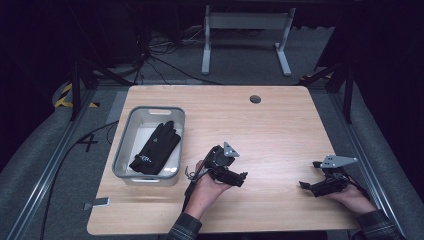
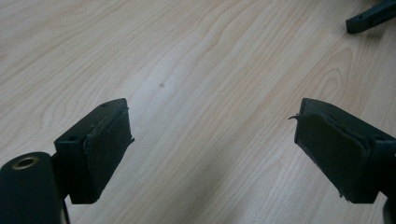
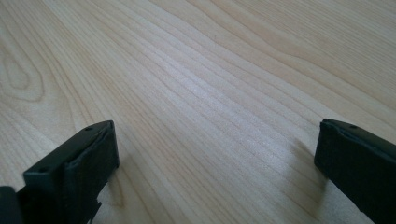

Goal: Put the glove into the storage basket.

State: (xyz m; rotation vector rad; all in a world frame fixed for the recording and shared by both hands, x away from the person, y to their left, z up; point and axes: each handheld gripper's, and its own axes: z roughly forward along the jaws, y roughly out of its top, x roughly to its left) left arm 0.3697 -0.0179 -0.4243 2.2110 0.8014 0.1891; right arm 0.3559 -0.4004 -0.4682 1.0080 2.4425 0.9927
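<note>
We see the table [image 1: 280, 120], a pale wood top that takes up the middle of the high view, with a small round hole [image 1: 255, 99] near its upper edge. Beyond it, at the top of the frame, stands a grey frame [image 1: 247, 30] on the floor among loose cables.

Next in size is the grey bin [image 1: 126, 145] at the left of the table. A black glove [image 1: 156, 148] lies inside it, fingers toward the upper right, cuff toward the bin's lower left.

Below centre, our left gripper [image 1: 243, 178] sits in a hand that comes in from the bottom edge, with its tips pointing to the right of the frame. It is well apart from the bin. In the left gripper view its jaws stand wide, with bare wood between the pads [image 2: 109, 147].

At the lower right, our right gripper [image 1: 310, 175] is held low over the table, just inside the right edge, its tips pointing left. In the right gripper view its jaws are also wide apart, one at each lower corner, with bare wood grain between them.

A small grey tab [image 1: 98, 203] lies off the table's lower left corner.
</note>
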